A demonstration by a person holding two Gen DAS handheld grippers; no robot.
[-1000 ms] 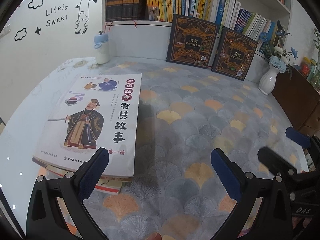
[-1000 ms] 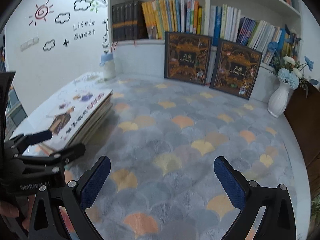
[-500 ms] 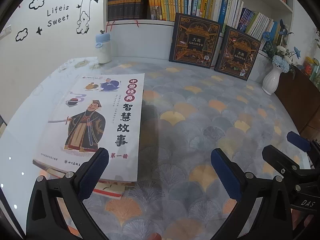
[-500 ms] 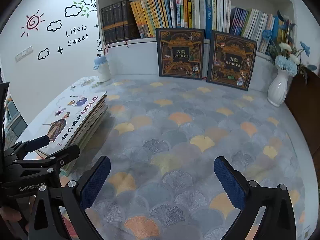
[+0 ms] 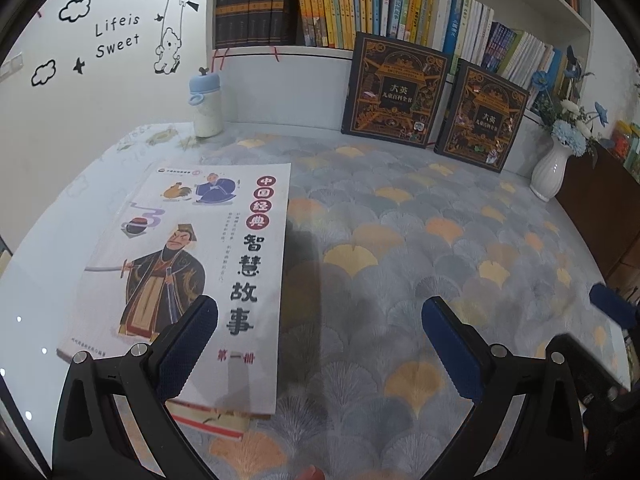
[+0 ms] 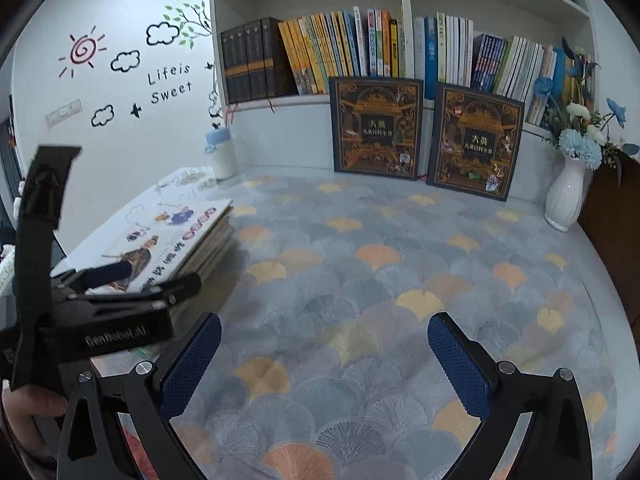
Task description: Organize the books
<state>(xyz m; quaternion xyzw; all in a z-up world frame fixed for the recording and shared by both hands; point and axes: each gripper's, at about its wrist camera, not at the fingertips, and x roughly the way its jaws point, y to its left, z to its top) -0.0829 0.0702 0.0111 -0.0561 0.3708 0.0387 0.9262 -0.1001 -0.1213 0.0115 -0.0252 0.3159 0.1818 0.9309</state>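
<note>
Reading "Lifeis Sweet" — wall decal [image 5: 117, 36] beside bookshelf [image 5: 440, 20]

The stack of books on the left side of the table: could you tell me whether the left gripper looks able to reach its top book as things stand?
Probably yes. The left gripper is open and empty, with one finger already above the top book of the stack. Nothing lies on the cover, and the right gripper is off to the side.

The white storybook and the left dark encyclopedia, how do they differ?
The white storybook lies flat on top of a stack; the left dark encyclopedia stands upright, leaning against the shelf. The storybook has a white cover with a cartoon figure; the encyclopedia has a black cover with gold ornament. Both show their front covers with Chinese titles.
</note>
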